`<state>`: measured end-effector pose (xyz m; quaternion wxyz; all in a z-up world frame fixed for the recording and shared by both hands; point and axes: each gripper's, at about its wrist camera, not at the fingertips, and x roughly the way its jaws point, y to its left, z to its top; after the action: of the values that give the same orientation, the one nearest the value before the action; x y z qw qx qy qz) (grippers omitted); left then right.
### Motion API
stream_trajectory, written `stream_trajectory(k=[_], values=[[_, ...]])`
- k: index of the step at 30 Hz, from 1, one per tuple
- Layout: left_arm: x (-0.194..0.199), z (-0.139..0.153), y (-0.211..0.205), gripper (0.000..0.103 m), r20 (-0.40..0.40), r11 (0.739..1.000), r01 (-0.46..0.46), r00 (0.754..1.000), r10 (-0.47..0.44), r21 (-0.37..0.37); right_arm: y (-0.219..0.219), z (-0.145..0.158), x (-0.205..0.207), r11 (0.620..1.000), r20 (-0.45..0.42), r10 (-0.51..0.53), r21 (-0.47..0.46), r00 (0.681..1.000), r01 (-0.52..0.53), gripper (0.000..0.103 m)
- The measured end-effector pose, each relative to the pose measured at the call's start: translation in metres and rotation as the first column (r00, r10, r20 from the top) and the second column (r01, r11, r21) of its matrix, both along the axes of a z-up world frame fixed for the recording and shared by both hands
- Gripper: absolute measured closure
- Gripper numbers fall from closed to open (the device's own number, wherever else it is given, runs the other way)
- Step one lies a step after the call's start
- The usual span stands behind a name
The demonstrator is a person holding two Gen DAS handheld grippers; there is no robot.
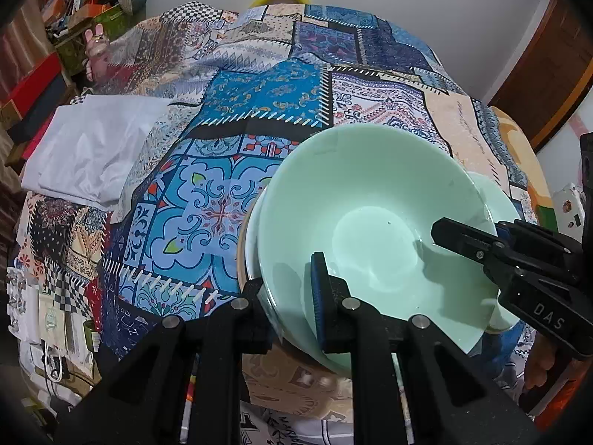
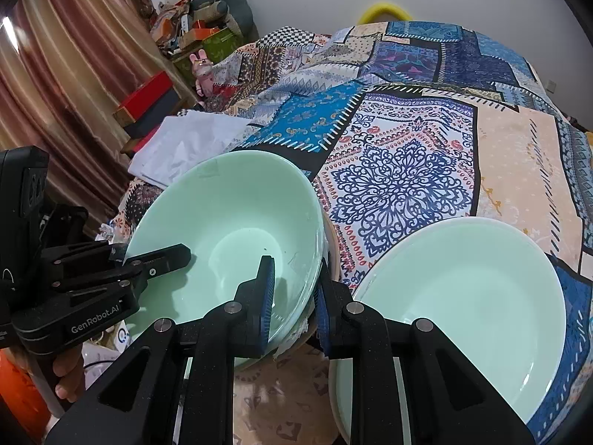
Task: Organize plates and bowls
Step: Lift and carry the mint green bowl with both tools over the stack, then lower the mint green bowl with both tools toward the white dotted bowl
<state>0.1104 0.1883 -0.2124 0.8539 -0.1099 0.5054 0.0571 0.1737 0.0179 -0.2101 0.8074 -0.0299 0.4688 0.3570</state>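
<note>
A mint-green bowl [image 1: 370,222] sits nested on other bowls, tilted, on a patchwork cloth. My left gripper [image 1: 289,289] straddles its near-left rim, one finger inside and one outside, shut on the rim. My right gripper [image 2: 294,296] clamps the opposite rim of the same bowl [image 2: 229,222]; it also shows in the left wrist view [image 1: 463,237]. A mint-green plate [image 2: 463,296] lies to the right of the bowl on the cloth, part hidden by my right gripper's finger.
The patchwork cloth [image 1: 222,148] covers the whole surface. A folded white sheet [image 1: 92,148] lies at the left. Boxes and clutter [image 2: 192,33] stand by the curtain at the far left. A wooden door [image 1: 548,74] is at the right.
</note>
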Motion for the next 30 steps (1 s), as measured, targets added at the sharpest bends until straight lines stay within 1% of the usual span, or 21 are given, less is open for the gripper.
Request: stream_trajectory(k=[8,12,19,23,25,30], values=[[0.001,-0.003,0.001,0.087,-0.002,1.000,0.005,1.000,-0.005,0.004,0.003,-0.004,0.002,1.000,-0.018,0.013,-0.021,1.000,-0.014,0.084],[0.001,-0.003,0.000,0.087,-0.002,1.000,0.008,1.000,-0.008,0.023,0.004,-0.004,0.002,0.999,-0.018,0.026,-0.039,0.999,-0.027,0.082],[0.002,0.000,-0.001,0.087,-0.007,1.000,0.008,1.000,-0.008,0.023,0.000,-0.002,0.003,0.998,-0.011,0.034,-0.044,0.999,-0.034,0.081],[0.002,0.003,0.003,0.087,-0.006,1.000,-0.009,1.000,0.009,-0.002,-0.007,0.004,0.004,0.999,0.000,0.029,-0.030,1.000,-0.029,0.081],[0.001,0.006,0.003,0.087,-0.001,1.000,-0.010,1.000,0.010,0.005,-0.007,0.002,0.003,0.999,0.002,0.034,-0.035,0.999,-0.034,0.081],[0.001,0.011,-0.004,0.085,-0.011,0.998,0.003,1.000,-0.002,0.057,-0.008,-0.001,0.000,0.998,0.005,0.040,-0.038,0.999,-0.040,0.081]])
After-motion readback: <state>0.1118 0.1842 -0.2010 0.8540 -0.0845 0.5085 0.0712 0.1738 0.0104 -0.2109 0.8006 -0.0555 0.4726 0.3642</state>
